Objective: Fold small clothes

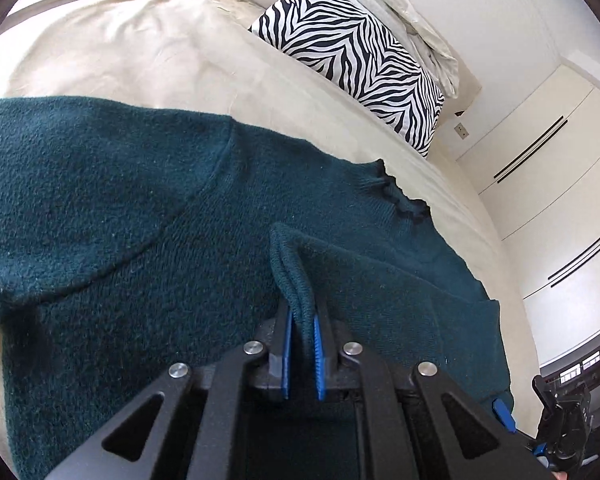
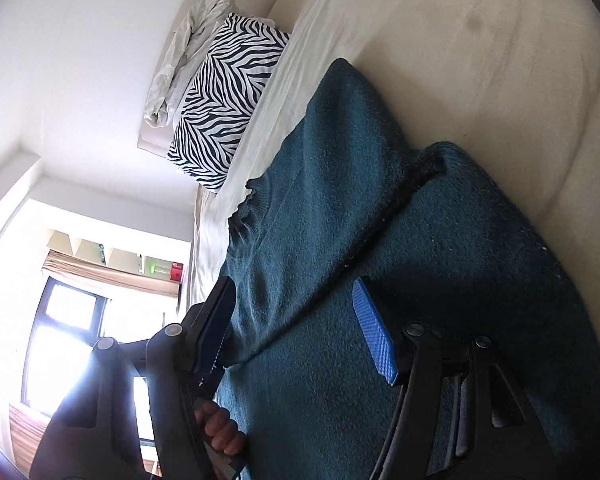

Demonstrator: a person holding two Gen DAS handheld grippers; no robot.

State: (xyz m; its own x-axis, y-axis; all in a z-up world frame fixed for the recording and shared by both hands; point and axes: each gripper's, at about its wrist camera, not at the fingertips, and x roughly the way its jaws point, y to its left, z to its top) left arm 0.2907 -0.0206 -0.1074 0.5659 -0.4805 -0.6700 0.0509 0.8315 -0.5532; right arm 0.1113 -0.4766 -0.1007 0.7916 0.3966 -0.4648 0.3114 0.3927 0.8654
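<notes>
A dark teal knitted sweater (image 1: 140, 200) lies spread on a cream bed (image 1: 120, 48). My left gripper (image 1: 302, 312) is shut on the ribbed cuff (image 1: 290, 264) of a sleeve, which stands up between the blue pads over the sweater's body. The right gripper (image 1: 560, 440) shows at the lower right, beside the sweater's edge. In the right wrist view the right gripper (image 2: 296, 320) stands open just over the sweater (image 2: 460, 260), near a dark fold line, and its blue pad (image 2: 374, 336) touches no fabric. A hand (image 2: 220, 428) shows low between its fingers.
A zebra-print pillow (image 1: 352, 52) (image 2: 224, 100) leans at the head of the bed, with a crumpled pale sheet (image 1: 412, 20) behind it. White wardrobe doors (image 1: 540, 160) stand beyond the bed. A bright window (image 2: 60, 340) lies past the bed's edge.
</notes>
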